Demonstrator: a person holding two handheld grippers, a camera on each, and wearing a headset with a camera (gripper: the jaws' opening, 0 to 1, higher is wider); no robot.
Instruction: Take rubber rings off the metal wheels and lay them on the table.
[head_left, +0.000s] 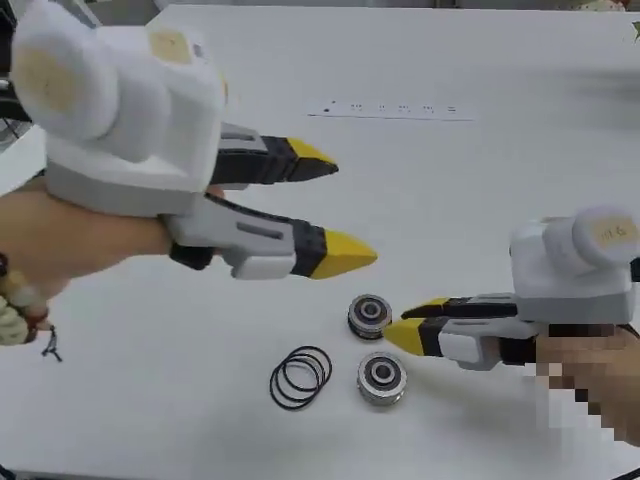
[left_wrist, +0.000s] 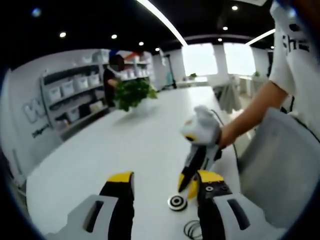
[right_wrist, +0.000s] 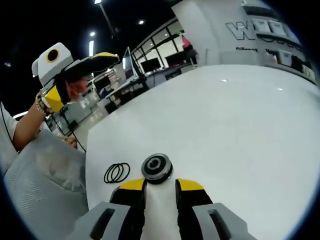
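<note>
Your left hand-held gripper (head_left: 335, 205) hangs released above counter (head_left: 500, 180); right hand-held gripper (head_left: 412, 322) slightly parted beside wheel (head_left: 369, 314), rings (head_left: 300, 377) lying loose

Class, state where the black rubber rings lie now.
In the head view, the rubber rings lie on the table, just left of the nearer metal wheel.
</note>
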